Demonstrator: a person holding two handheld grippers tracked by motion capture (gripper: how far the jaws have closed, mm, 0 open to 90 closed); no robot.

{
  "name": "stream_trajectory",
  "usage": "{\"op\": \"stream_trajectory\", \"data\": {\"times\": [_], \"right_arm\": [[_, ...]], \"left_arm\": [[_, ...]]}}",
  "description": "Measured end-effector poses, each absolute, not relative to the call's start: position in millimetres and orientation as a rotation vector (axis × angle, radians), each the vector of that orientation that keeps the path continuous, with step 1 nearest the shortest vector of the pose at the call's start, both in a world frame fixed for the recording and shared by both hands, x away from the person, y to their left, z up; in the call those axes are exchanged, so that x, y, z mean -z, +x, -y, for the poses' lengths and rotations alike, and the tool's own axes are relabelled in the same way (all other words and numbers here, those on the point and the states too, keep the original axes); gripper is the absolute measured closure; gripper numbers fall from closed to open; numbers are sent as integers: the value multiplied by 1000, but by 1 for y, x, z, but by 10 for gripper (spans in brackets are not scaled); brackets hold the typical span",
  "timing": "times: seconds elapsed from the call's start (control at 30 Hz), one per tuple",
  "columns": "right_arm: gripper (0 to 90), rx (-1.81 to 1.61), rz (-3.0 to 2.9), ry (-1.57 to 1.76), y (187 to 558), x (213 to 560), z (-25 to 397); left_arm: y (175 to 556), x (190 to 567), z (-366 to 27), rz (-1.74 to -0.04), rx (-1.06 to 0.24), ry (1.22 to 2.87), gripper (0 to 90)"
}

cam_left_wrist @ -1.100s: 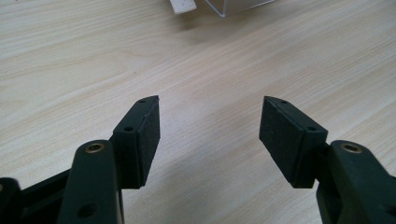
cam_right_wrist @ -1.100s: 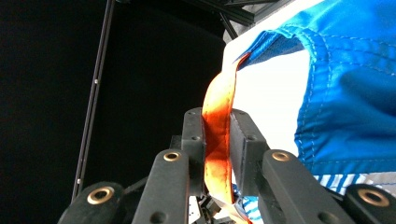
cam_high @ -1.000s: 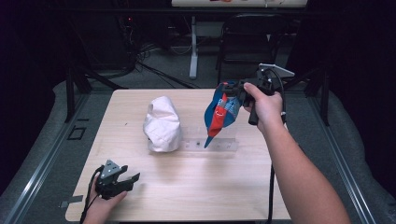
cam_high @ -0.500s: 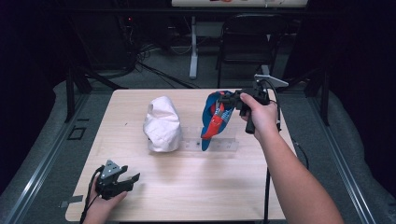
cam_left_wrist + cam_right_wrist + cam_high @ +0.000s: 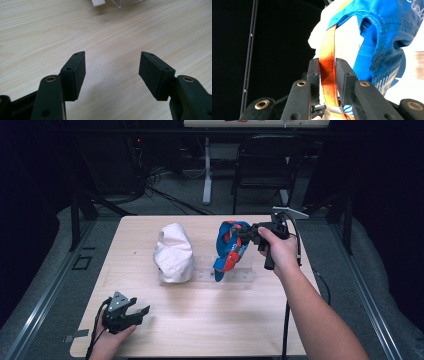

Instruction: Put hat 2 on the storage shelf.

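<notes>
A blue and red cap (image 5: 229, 251) hangs over the table's right half, its lower tip over a clear plastic stand (image 5: 235, 275). My right gripper (image 5: 243, 234) is shut on the cap's orange strap (image 5: 328, 75), with the blue cap body (image 5: 387, 37) drooping beyond the jaws. A white cap (image 5: 173, 253) sits on the left part of the same stand. My left gripper (image 5: 139, 312) rests open near the table's front left corner; between its pads (image 5: 77, 72) lies only bare wood.
The wooden table (image 5: 210, 330) has bare surface in front of the stand. A corner of the clear stand (image 5: 125, 2) shows ahead of the left gripper. Behind the table stand a dark chair (image 5: 265, 170) and cables (image 5: 165, 195) on the floor.
My right gripper has carried the blue and red cap lower and to the left, bringing it down toward the clear stand. The left gripper has stayed put.
</notes>
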State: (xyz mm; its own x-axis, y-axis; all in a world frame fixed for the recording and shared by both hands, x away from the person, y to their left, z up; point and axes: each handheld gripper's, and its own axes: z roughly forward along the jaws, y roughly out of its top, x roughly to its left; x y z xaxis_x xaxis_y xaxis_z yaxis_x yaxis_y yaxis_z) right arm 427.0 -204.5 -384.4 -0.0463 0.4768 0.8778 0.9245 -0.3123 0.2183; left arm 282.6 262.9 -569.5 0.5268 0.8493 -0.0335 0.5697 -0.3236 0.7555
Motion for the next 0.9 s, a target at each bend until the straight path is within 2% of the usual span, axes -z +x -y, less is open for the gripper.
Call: {"op": "stream_trajectory", "data": {"times": [0.6, 0.9], "right_arm": [[621, 1307, 1657, -1842, 402, 390, 230], [611, 1307, 1693, -1865, 382, 402, 244]], "left_arm": [[283, 571, -263, -1155, -492, 2023, 386], [283, 571, -263, -1162, -490, 2024, 386]]}}
